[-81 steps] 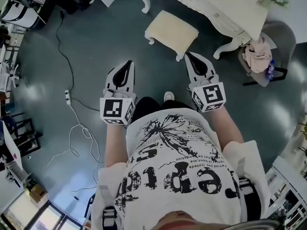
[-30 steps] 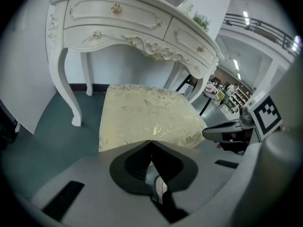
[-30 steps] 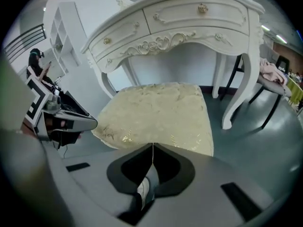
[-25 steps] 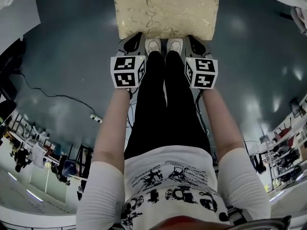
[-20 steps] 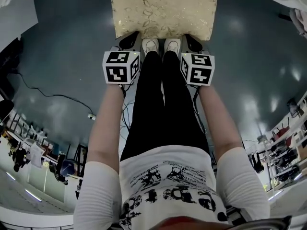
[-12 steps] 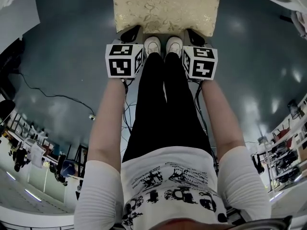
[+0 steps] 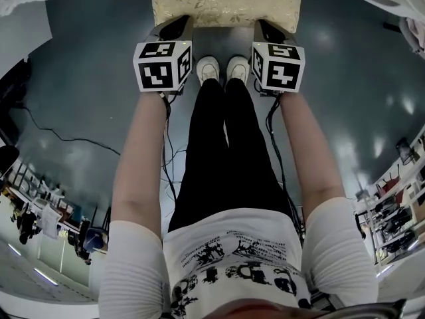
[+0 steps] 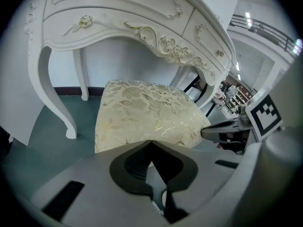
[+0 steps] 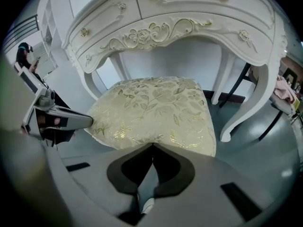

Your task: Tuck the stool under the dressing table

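— Where is the stool?

— The cream stool with the gold-leaf patterned cushion point(image 7: 226, 2) stands on the dark floor point(image 7: 80, 78), just beyond my white shoes point(image 7: 219, 68). It faces the opening between the curved legs of the white carved dressing table point(image 9: 180, 22).

— And your tools?

— My left gripper point(image 7: 182, 20) and right gripper point(image 7: 263, 25) each have their jaws pressed together, nothing between them. Their tips are at the cushion's near edge, one by each corner.
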The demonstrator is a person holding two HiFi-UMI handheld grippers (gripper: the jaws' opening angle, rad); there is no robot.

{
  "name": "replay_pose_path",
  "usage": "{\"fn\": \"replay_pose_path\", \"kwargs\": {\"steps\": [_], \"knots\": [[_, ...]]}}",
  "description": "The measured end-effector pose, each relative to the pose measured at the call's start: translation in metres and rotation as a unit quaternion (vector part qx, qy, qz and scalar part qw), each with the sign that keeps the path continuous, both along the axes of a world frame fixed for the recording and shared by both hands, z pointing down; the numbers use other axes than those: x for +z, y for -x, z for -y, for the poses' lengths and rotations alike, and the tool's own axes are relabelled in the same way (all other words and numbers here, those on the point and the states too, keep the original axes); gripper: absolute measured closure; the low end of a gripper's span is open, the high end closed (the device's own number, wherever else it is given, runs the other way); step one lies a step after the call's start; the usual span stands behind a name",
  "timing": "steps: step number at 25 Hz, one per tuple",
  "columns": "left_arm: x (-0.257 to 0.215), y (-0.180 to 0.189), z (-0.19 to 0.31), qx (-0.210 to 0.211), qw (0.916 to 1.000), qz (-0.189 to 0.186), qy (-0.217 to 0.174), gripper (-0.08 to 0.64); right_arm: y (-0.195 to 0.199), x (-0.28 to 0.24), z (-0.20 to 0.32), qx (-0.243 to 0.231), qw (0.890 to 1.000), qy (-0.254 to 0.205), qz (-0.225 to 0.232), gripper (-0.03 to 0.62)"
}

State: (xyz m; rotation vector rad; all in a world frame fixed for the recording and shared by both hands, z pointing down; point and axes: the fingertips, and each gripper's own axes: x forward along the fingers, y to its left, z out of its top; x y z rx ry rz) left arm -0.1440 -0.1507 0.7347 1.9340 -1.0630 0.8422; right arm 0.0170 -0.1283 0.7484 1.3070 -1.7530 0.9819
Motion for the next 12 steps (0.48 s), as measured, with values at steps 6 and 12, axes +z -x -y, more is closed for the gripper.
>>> {"fn": "replay_pose_path", "kwargs": {"steps": [6,12], "knots": [[-0.001,-0.003,0.034,-0.004,0.9998,-0.014,-0.014,0.54,-0.003,-0.001,0.037,0.0,1.0,-0.014,-0.013,0.574],[0.002,-0.003,0.069,-0.002,0.9994,-0.018,-0.028,0.54,-0.003,0.002,0.073,-0.001,0.999,-0.026,-0.021,0.574]]}}
